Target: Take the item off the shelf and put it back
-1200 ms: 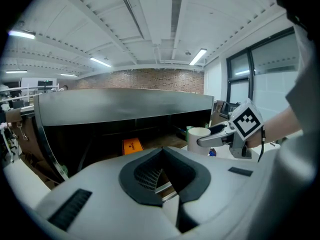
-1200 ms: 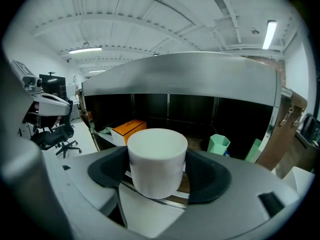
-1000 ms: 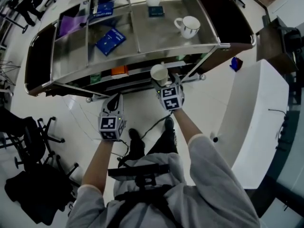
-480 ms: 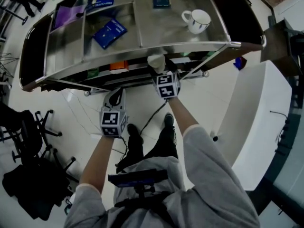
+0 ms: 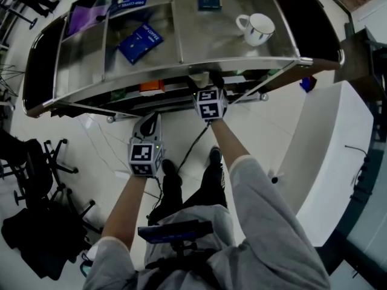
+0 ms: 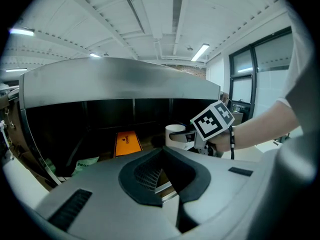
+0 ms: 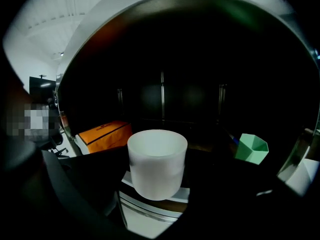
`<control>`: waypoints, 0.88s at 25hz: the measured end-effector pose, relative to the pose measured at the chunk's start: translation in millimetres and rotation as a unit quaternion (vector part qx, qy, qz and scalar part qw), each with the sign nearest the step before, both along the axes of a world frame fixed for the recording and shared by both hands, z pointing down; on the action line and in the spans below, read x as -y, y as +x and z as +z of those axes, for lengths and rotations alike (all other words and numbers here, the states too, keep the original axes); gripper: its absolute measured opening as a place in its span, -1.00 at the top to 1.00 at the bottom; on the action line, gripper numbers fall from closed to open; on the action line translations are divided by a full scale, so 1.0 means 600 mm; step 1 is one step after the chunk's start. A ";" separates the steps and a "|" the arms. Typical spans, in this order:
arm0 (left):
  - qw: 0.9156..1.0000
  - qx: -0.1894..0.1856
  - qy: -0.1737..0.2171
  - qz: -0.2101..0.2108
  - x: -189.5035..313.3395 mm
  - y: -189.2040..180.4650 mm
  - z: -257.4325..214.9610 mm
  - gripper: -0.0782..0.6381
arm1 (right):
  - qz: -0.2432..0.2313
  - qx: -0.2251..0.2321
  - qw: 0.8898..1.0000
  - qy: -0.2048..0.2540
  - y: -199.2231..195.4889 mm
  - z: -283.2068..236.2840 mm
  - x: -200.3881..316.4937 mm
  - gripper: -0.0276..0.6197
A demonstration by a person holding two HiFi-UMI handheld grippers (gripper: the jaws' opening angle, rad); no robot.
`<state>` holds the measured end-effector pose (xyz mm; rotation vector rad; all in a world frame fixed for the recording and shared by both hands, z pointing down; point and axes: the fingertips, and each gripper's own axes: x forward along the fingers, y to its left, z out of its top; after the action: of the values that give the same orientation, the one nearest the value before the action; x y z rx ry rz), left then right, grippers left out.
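A plain white cup [image 7: 157, 161] is held off the shelf board, my right gripper [image 5: 204, 84] shut on it, dark jaws on either side. In the head view the cup [image 5: 198, 76] is half hidden under the front rim of the metal shelf unit [image 5: 181, 70], at the mouth of the dark lower shelf. My left gripper [image 5: 147, 123] hangs lower and to the left over the floor, short of the shelf, jaws together and holding nothing. From the left gripper view, the cup [image 6: 175, 135] shows ahead beside the right hand.
On the lower shelf are an orange box [image 7: 102, 134] at left and a green hexagonal pot [image 7: 251, 148] at right. The top shelf carries a handled mug [image 5: 257, 28], blue packets [image 5: 140, 41] and a purple item [image 5: 83, 18]. A white counter [image 5: 326, 156] stands right, chairs [image 5: 36, 174] left.
My right gripper has carried the cup forward, from in front of the shelf unit to under its front rim. The left gripper has barely moved.
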<state>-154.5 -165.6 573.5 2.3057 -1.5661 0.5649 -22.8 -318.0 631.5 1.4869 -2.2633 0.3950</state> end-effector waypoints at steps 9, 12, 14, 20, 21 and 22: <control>1.000 -0.008 -0.003 -0.011 0.006 0.004 0.011 0.76 | 0.001 0.001 1.000 -0.008 0.002 0.014 0.031 -0.22; 1.000 -0.010 -0.006 -0.014 0.012 0.006 0.013 0.76 | -0.002 -0.006 1.000 -0.012 0.002 0.024 0.034 -0.22; 1.000 -0.010 -0.011 -0.015 0.014 0.008 0.016 0.76 | -0.006 -0.007 1.000 -0.013 -0.002 0.027 0.033 -0.22; 1.000 -0.014 -0.013 -0.018 0.020 0.016 0.030 0.76 | -0.013 -0.001 1.000 -0.022 -0.007 0.033 0.032 -0.25; 1.000 -0.015 -0.014 -0.018 0.021 0.019 0.031 0.76 | -0.011 -0.004 1.000 -0.021 -0.006 0.033 0.032 -0.25; 1.000 -0.015 -0.016 -0.018 0.022 0.021 0.031 0.76 | -0.009 -0.005 1.000 -0.019 -0.004 0.033 0.031 -0.25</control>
<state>-142.0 -178.9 592.0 2.2490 -1.5693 0.5387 -25.2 -336.7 651.4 1.4468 -2.2466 0.4213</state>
